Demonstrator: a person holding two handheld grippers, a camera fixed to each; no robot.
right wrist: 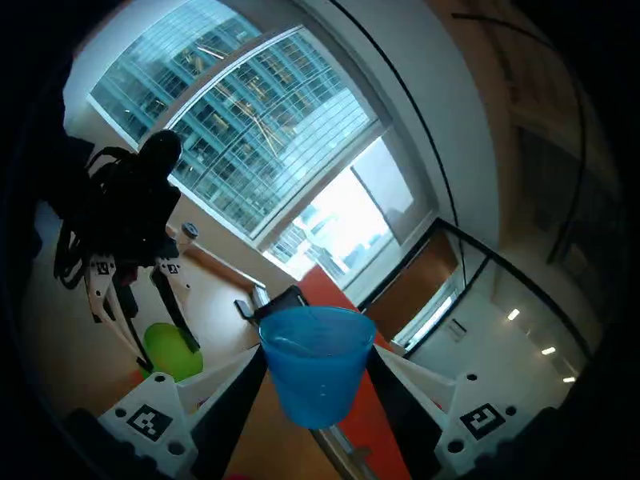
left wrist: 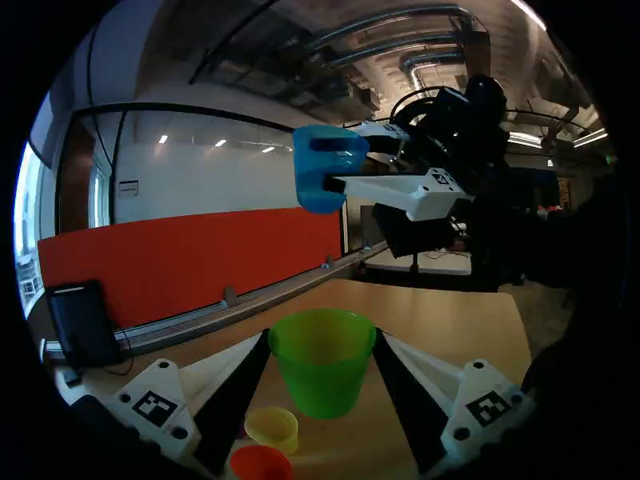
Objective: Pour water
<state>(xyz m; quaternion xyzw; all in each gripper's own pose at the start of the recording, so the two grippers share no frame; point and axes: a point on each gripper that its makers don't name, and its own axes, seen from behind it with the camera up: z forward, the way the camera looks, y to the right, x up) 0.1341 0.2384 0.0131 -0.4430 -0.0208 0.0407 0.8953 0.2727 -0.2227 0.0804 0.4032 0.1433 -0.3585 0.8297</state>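
The left gripper view looked across the table (left wrist: pixel 448 320), close behind the green cup (left wrist: pixel 322 364); the right gripper view, raised and tilted, shared that cup.

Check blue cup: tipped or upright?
Roughly upright. In the left gripper view the blue cup has its rim up, held by the right tongs above the green cup. Contents: cannot tell.

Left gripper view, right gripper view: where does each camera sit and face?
Left gripper view: rides the left gripper, facing across the green cup between its fingers and the table.
Right gripper view: rides the right gripper, facing past the blue cup between its fingers toward windows.
Shared: both cups and each other's gripper.
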